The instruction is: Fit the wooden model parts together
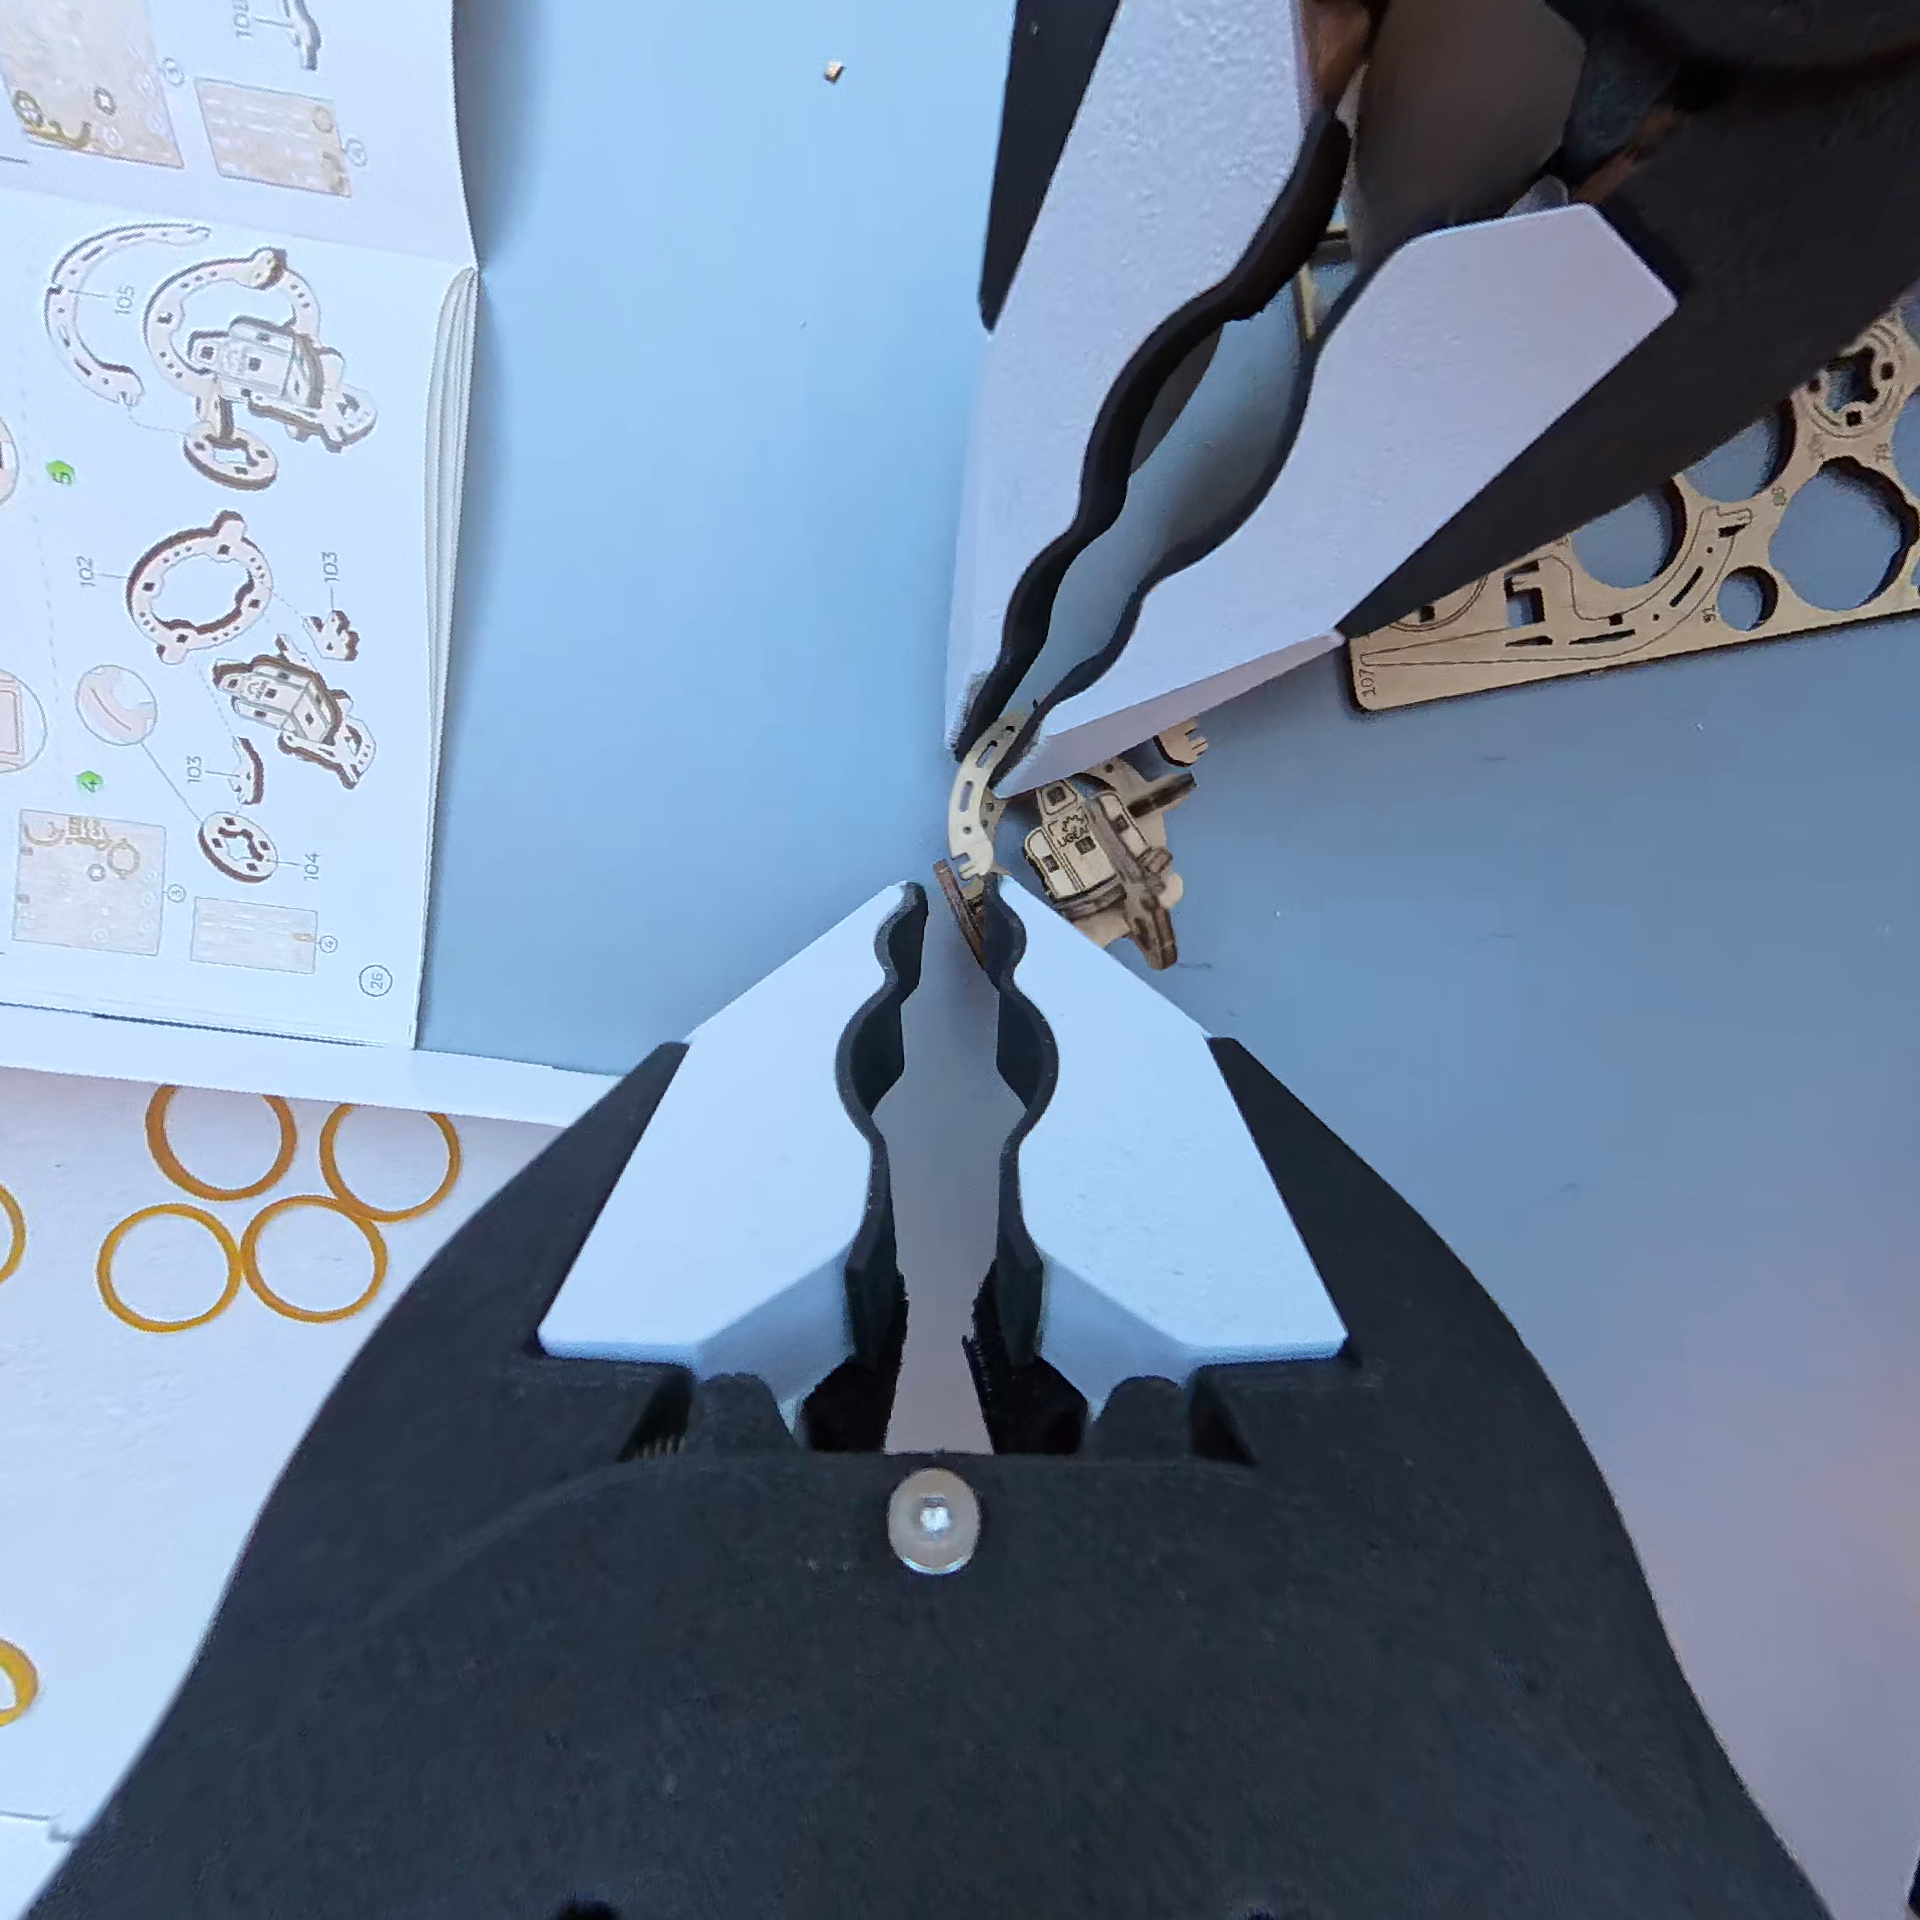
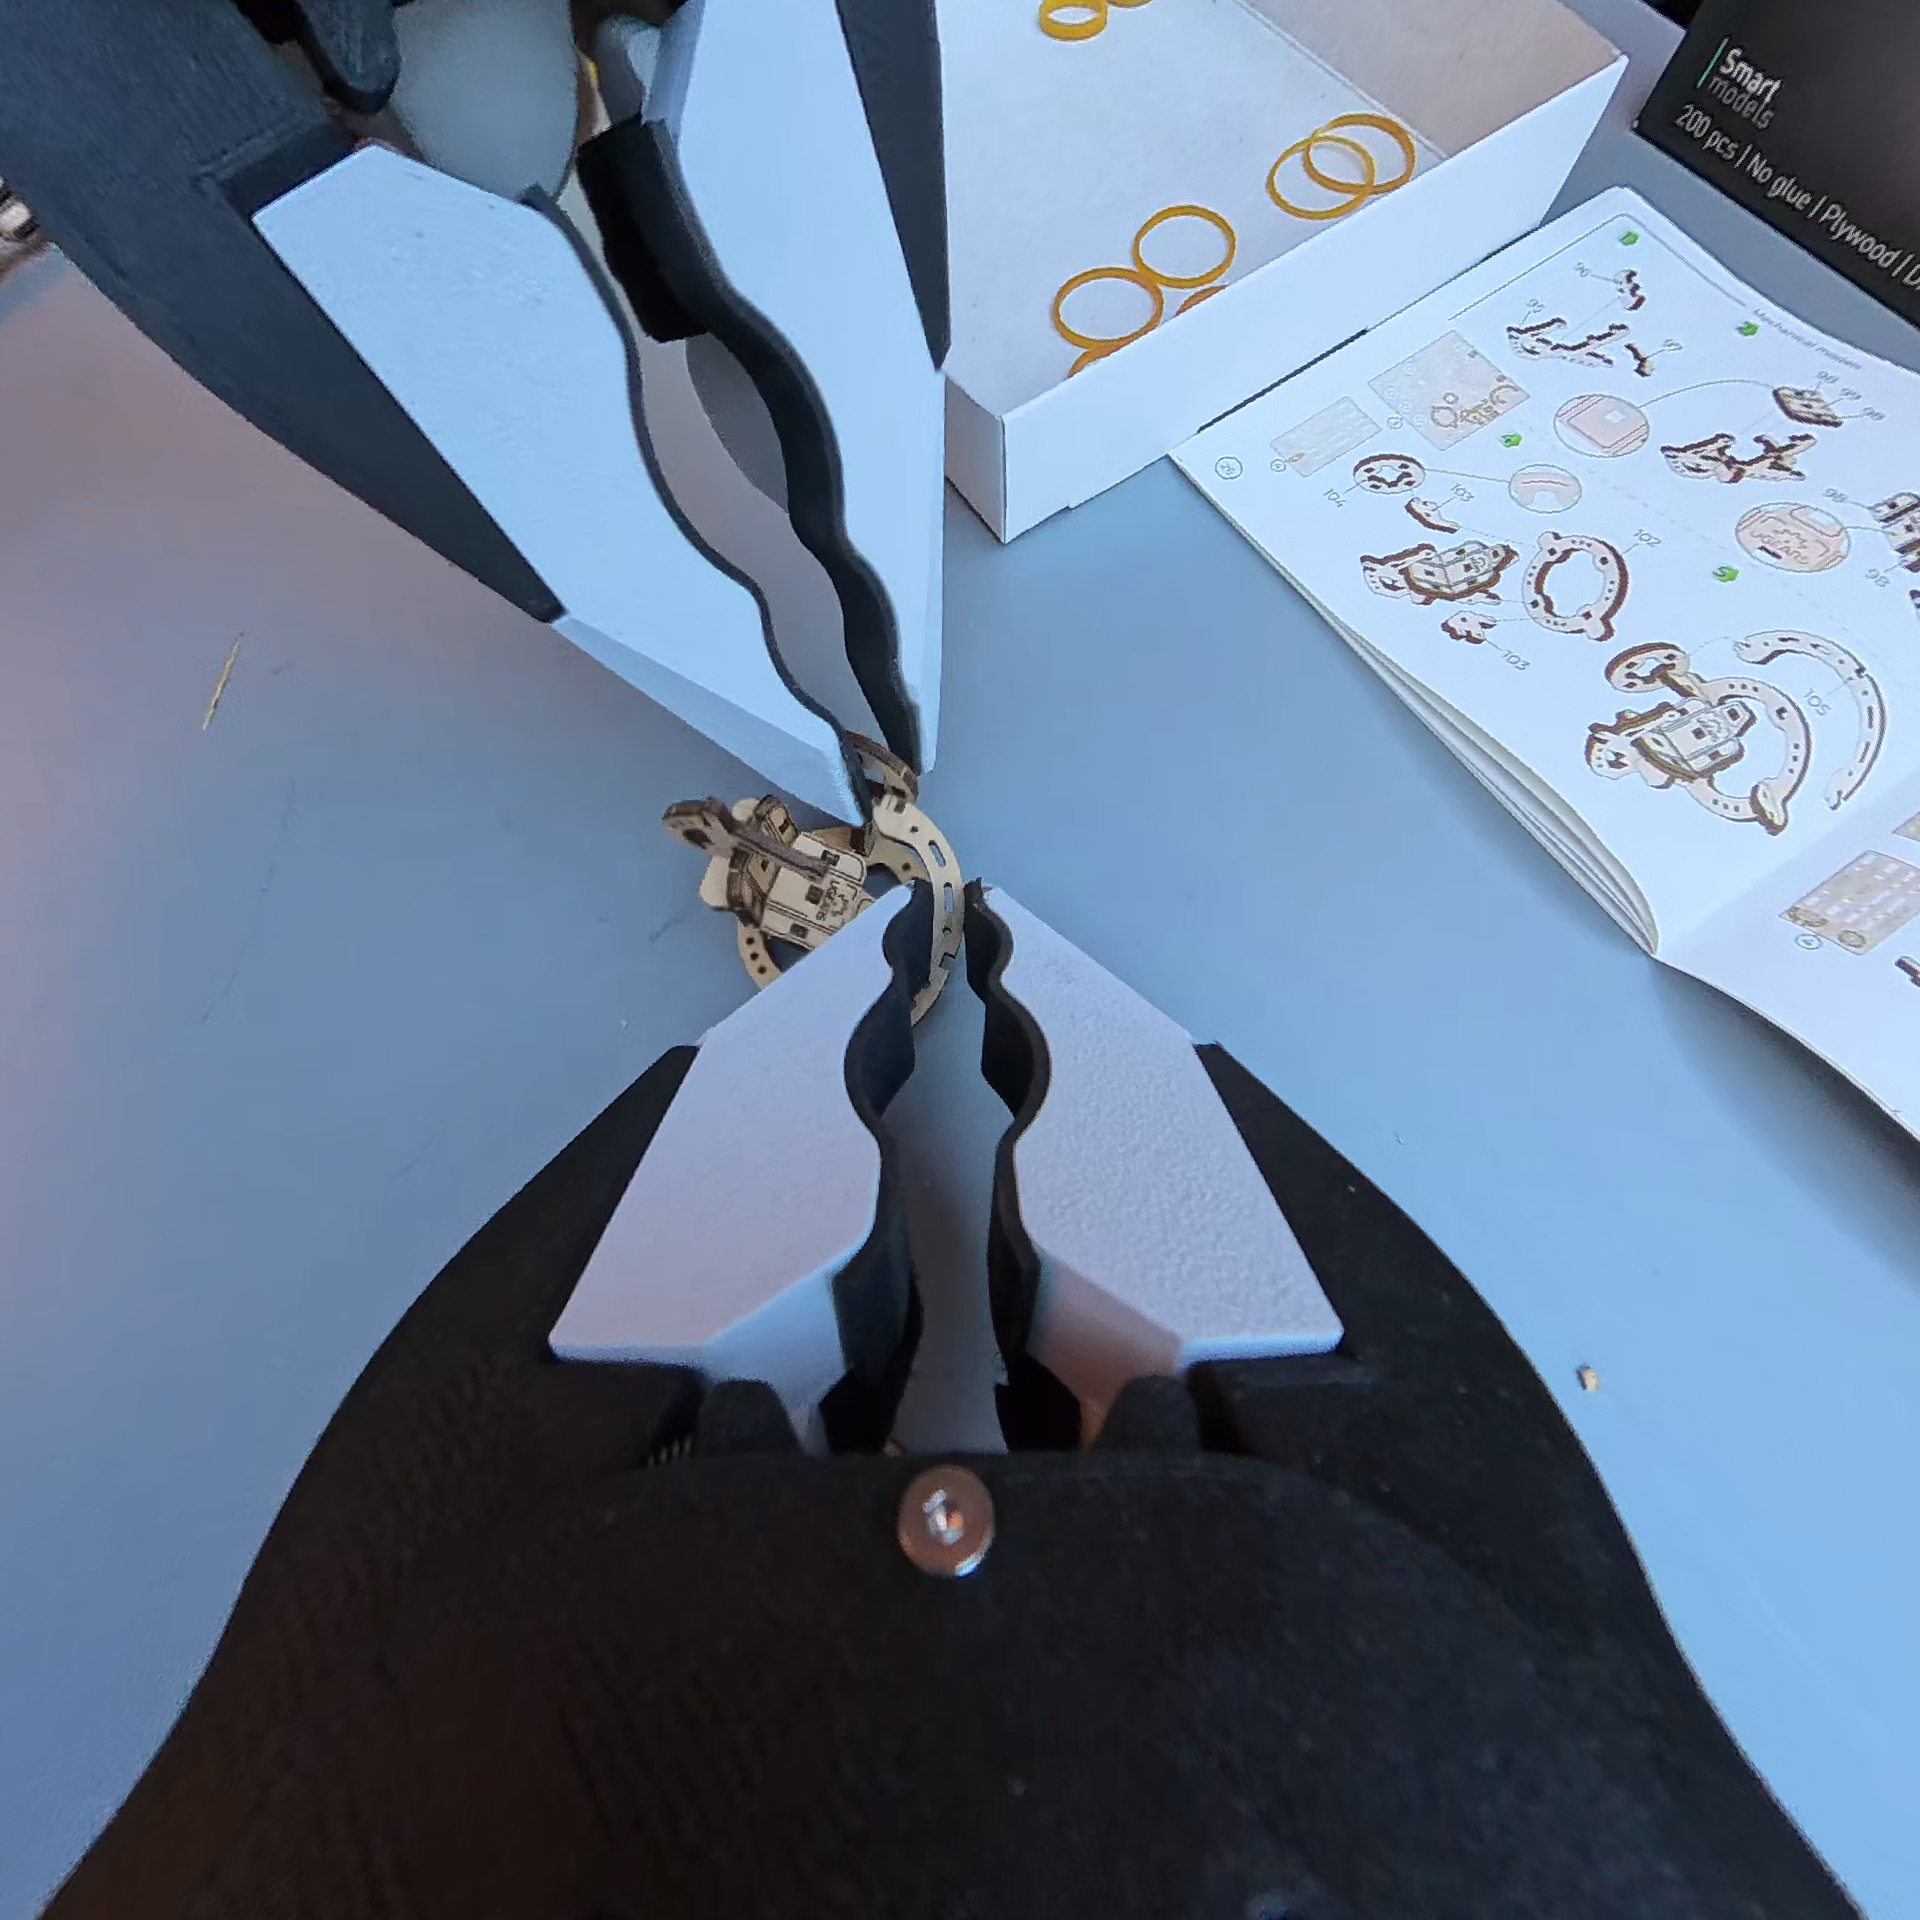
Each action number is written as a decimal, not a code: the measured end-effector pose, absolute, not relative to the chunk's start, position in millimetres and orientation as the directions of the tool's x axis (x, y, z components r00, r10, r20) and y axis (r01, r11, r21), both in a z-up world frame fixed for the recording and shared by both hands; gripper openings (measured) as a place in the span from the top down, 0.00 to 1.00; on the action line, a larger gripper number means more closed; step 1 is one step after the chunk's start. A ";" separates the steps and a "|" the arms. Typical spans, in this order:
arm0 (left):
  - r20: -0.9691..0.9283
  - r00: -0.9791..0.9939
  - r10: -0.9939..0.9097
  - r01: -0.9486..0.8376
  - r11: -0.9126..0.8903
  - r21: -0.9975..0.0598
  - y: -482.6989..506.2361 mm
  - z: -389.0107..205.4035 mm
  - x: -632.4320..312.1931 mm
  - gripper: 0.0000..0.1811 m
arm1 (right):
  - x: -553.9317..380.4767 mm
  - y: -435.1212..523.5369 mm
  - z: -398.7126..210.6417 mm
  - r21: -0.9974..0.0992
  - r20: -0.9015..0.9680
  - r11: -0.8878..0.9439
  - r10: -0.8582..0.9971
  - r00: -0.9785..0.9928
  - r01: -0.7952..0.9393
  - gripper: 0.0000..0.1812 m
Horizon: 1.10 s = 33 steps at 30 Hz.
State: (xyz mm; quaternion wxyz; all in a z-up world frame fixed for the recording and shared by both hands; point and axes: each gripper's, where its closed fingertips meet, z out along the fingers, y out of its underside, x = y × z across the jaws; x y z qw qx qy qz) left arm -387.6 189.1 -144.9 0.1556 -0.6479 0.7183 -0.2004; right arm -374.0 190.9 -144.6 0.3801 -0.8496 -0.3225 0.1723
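Two claws are meeting tip to tip over one small wooden model (image 1: 1101,873) on the grey table (image 1: 675,520). The left claw (image 1: 961,906) is clenching a dark-edged wooden disc (image 1: 964,914) at the model's base; only a sliver of that disc is showing between the tips. The right claw (image 2: 940,914) is grasping the curved wooden arc (image 2: 940,883), which is running between its tips and on toward the model just ahead and to its left. In the left wrist view, the right claw's fingers are covering the model's upper part.

One open instruction booklet (image 2: 1662,644) is lying ahead and to the right of the right claw. Beyond it, one white tray (image 2: 1247,364) is holding yellow rubber bands (image 2: 1184,244); five are showing at least partly, several cut off by the frame or the tray wall. One black box (image 2: 1808,135) with print on it is cropped at the corner. One punched plywood sheet (image 1: 1662,582) is lying partly hidden behind the right claw. The booklet's diagrams carry part numbers; the model bears a small engraved mark.
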 end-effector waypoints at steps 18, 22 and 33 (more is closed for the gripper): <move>-0.012 -0.160 -0.987 -0.866 0.146 -0.479 188.4 -145.4 -388.1 0.96 | -373.8 192.6 -142.7 -0.763 -0.027 -0.492 0.673 0.739 0.420 0.97; -0.021 -0.166 -0.986 -0.865 0.156 -0.477 188.8 -145.2 -387.9 0.96 | -372.3 193.3 -142.3 -0.762 -0.028 -0.496 0.668 0.744 0.417 0.97; -0.052 -0.176 -0.983 -0.860 0.179 -0.478 190.8 -146.3 -385.8 0.96 | -371.6 194.9 -142.7 -0.764 -0.037 -0.506 0.654 0.756 0.401 0.98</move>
